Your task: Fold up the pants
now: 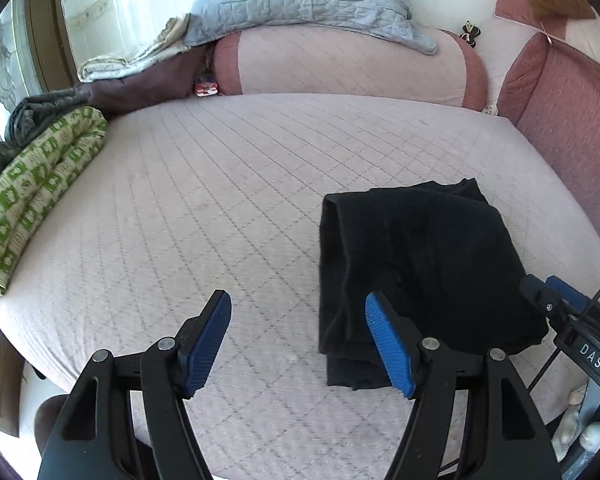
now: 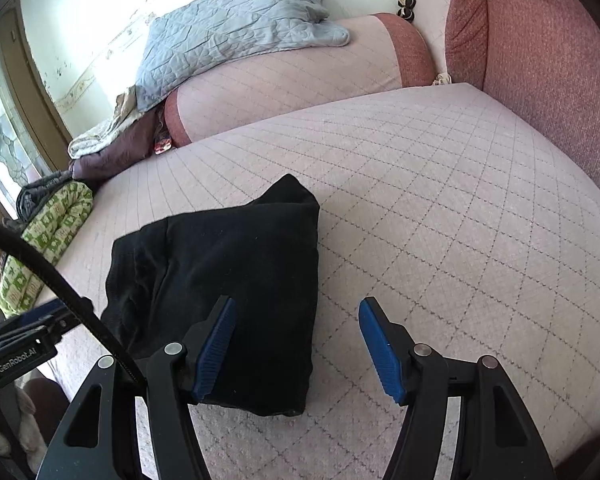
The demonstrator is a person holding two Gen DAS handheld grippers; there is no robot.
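- Quilted cushion (image 1: 220, 200): black pants (image 1: 420, 264) lie folded in a compact bundle near its front edge, long axis running front to back
- Left gripper (image 1: 298, 344) wide, empty, pants to its right
- Right gripper (image 2: 296, 346) wide, empty, pants to its left; judged equally near

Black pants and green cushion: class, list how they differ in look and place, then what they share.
The pants are plain black; the cushion is green-and-cream patterned. The pants lie folded flat near both grippers; the cushion sits plump at the bed's far left edge. Both rest on the quilted bed, untouched.
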